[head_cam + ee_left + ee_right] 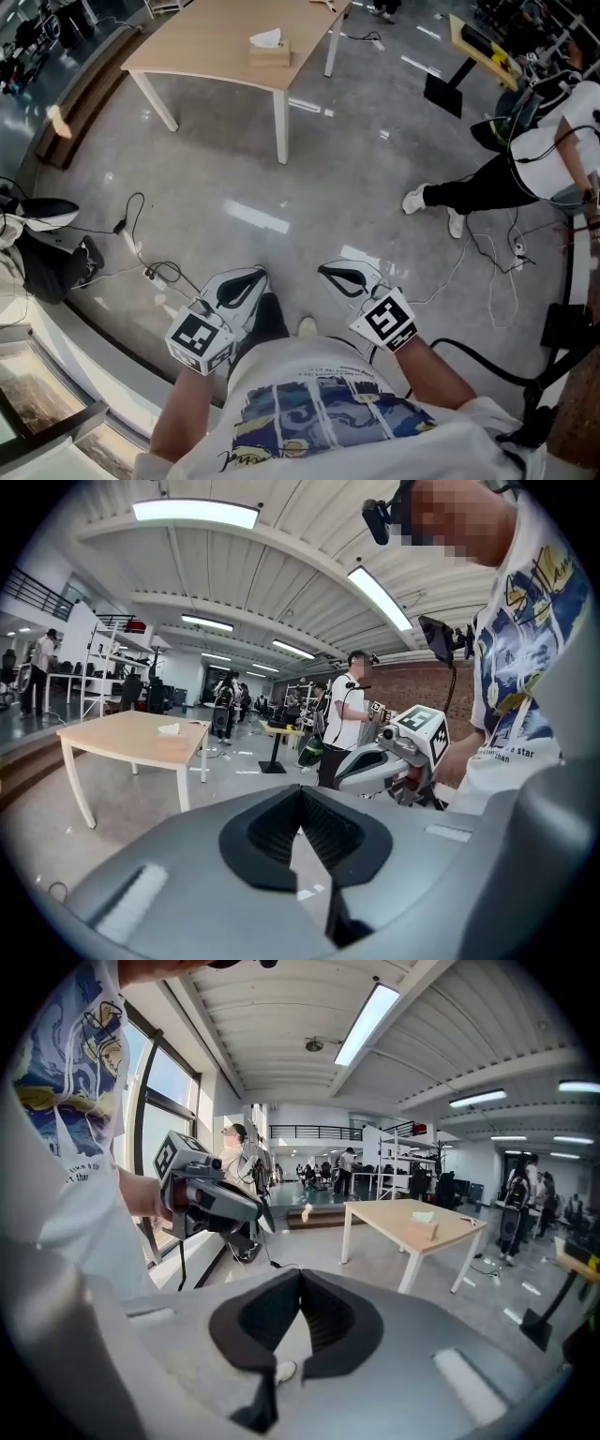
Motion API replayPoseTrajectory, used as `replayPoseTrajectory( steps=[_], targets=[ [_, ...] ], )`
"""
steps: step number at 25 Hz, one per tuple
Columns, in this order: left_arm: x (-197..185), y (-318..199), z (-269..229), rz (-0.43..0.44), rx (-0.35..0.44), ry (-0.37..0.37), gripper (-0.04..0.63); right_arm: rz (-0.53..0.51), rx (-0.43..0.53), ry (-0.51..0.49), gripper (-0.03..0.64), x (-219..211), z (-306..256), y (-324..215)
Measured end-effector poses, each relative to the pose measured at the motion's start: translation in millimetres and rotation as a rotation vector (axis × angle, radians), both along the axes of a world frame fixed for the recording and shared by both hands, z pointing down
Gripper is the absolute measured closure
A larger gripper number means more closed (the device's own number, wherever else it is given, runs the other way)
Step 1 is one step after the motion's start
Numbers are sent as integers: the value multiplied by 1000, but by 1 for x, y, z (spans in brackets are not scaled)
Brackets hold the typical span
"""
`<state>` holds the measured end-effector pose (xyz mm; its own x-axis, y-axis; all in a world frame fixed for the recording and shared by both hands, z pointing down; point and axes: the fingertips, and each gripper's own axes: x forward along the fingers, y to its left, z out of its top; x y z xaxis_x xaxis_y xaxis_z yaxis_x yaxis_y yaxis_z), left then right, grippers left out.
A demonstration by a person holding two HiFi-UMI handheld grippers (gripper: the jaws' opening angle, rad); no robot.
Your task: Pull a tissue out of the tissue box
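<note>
2 closed, empty: left gripper (259, 274), right gripper (324, 271); 1 tissue box (270, 54), 1 table (206, 42).

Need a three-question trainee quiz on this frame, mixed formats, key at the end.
1. True or false: the left gripper is clamped on the tissue box.
2. The tissue box sits: A) on the floor; B) on the table; C) between the jaws of the right gripper.
3. Fill in: both grippers' jaws are ____, with nothing held.
Key: 1 false; 2 B; 3 shut.
</note>
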<state>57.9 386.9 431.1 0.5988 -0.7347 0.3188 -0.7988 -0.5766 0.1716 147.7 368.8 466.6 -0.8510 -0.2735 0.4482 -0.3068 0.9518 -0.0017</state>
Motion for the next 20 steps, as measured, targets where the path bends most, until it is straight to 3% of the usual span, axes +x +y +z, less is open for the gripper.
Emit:
replayPoseTrajectory(
  steps=[11, 20],
  targets=[
    [-83, -119, -20, 99, 39, 25, 594, 75, 52, 2, 614, -95, -30, -118],
    [-133, -179, -3, 146, 17, 46, 594, 103, 56, 23, 614, -152, -26, -171]
  ],
)
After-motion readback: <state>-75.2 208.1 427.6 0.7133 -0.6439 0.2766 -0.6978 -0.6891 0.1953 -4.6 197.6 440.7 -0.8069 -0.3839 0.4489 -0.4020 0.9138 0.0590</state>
